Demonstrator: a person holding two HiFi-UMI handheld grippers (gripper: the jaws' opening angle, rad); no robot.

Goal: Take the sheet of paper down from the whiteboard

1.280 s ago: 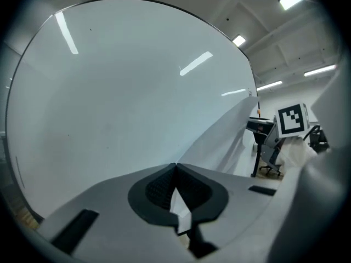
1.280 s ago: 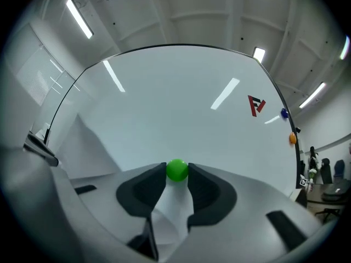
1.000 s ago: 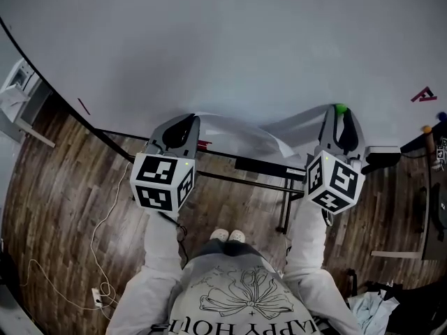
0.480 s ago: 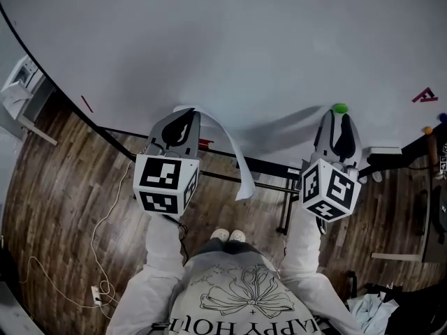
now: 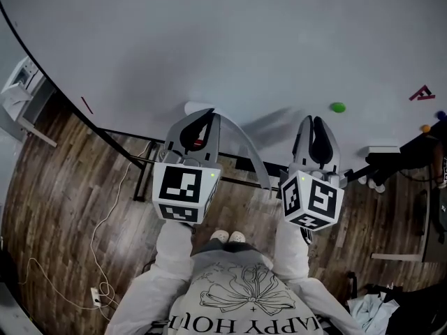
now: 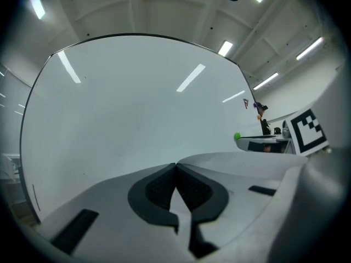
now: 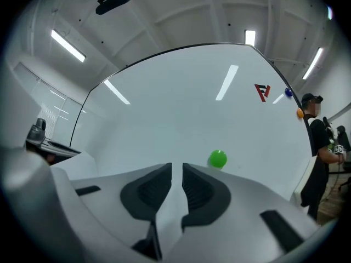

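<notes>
- Moved since the earlier frame, head view: both hands have drawn in toward the middle. The right gripper (image 5: 312, 121) has left the green magnet (image 5: 338, 107). The sheet of paper (image 5: 248, 152), stretched between both a second ago, now hangs from the left gripper (image 5: 202, 116) alone.
- Head view, progress: the sheet is off the whiteboard (image 5: 223, 40), pinched at one end, the rest curling down in a loose arc. I judge the removal done in substance; only carrying it clear remains.
- Head view, materials: the paper is thin, limp and white, and bends under its own weight. The board is smooth and pale, the magnet is a small round dome on it, and the floor (image 5: 63, 187) is wood plank.
- Left gripper view: the dark ribbed pads are pressed together on the sheet's end, and a pale band trails off to the right.
- Right gripper view: the jaws are closing, with a narrow gap and nothing between them. Bare board shows through, and the magnet sits just above the right jaw.
</notes>
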